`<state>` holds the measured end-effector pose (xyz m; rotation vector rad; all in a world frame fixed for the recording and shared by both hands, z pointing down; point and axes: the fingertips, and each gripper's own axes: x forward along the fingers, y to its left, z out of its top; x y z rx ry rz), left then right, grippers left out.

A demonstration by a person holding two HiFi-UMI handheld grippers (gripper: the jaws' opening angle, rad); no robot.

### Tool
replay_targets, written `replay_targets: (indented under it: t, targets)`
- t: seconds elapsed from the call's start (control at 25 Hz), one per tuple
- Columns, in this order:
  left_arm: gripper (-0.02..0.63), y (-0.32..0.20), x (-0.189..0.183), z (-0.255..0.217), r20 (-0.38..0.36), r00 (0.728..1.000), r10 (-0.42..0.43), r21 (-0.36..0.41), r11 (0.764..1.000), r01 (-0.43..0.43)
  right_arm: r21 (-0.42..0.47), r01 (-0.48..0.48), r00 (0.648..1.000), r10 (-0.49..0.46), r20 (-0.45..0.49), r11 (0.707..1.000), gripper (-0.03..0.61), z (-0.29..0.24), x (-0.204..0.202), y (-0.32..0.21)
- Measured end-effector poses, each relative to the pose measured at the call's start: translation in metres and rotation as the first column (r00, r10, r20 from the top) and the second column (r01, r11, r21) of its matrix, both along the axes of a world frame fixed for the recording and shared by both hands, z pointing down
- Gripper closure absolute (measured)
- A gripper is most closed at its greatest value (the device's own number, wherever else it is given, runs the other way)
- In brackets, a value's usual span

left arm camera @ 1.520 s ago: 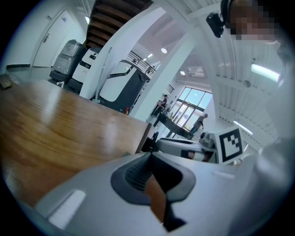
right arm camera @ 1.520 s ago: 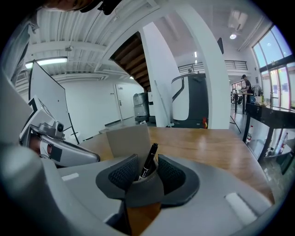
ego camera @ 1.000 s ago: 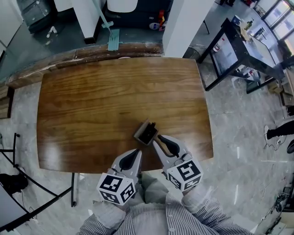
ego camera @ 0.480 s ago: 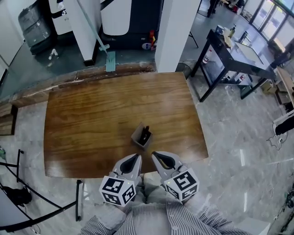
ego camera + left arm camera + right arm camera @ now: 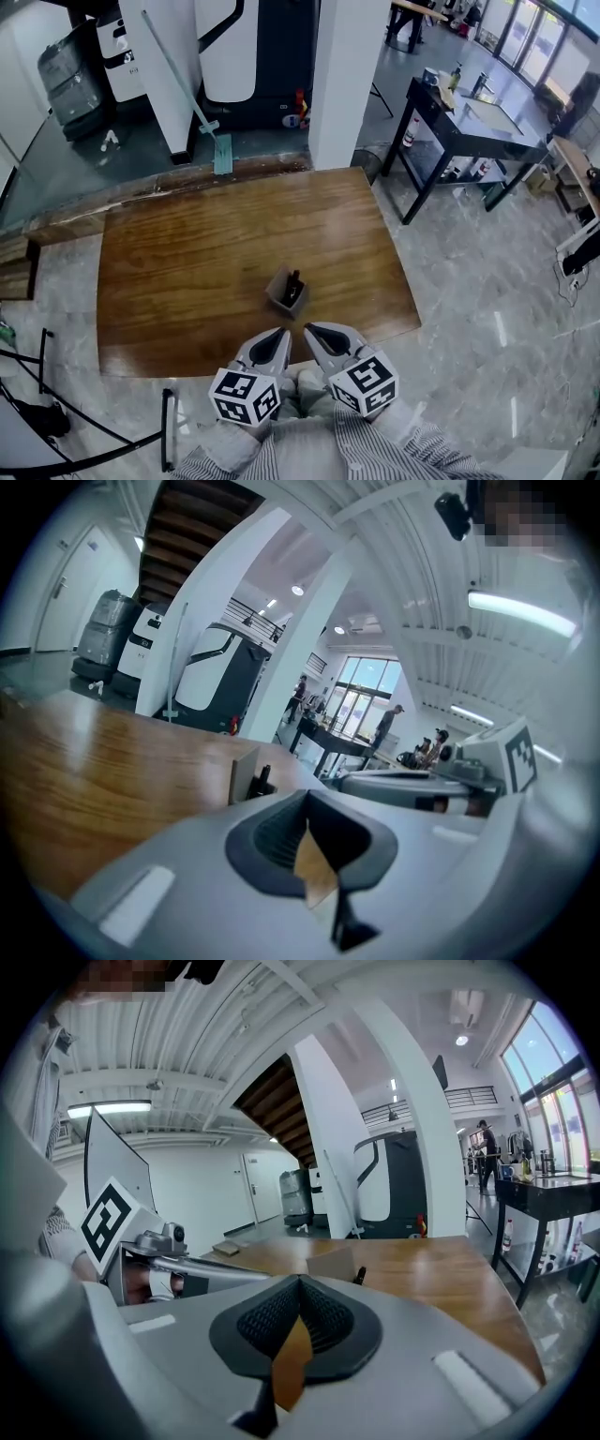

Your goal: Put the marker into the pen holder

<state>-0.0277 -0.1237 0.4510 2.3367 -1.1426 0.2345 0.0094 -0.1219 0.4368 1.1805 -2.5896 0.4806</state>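
- The left gripper [image 5: 275, 343] and right gripper [image 5: 322, 337] have been drawn back toward 6 o'clock, away from the pen holder [image 5: 277, 292]. The right jaws have been closed.
- Both pairs of jaws are pressed fully together, with nothing held.
- The marker [image 5: 293, 282] is seated in the pen holder on the bench [image 5: 187, 253], at 12 o'clock from the jaws.
- The marker is judged light, stiff and smooth-barrelled; its exposed upper end is the advised grip point.
- Counted: one marker, one pen holder, two grippers.

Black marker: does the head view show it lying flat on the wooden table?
No, the black marker stands inside the square brown pen holder.
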Motion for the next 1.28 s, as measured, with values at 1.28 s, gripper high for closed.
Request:
replay_targets:
  t: [1.28]
  targets:
    - [0.606,-0.0016,0.0071,-0.0011,0.012,1.000,0.005,-0.008,1.000,-0.005,-0.021,0.025,0.999,-0.025,-0.023,0.999,0.578,0.0018,0.0013,0.0019]
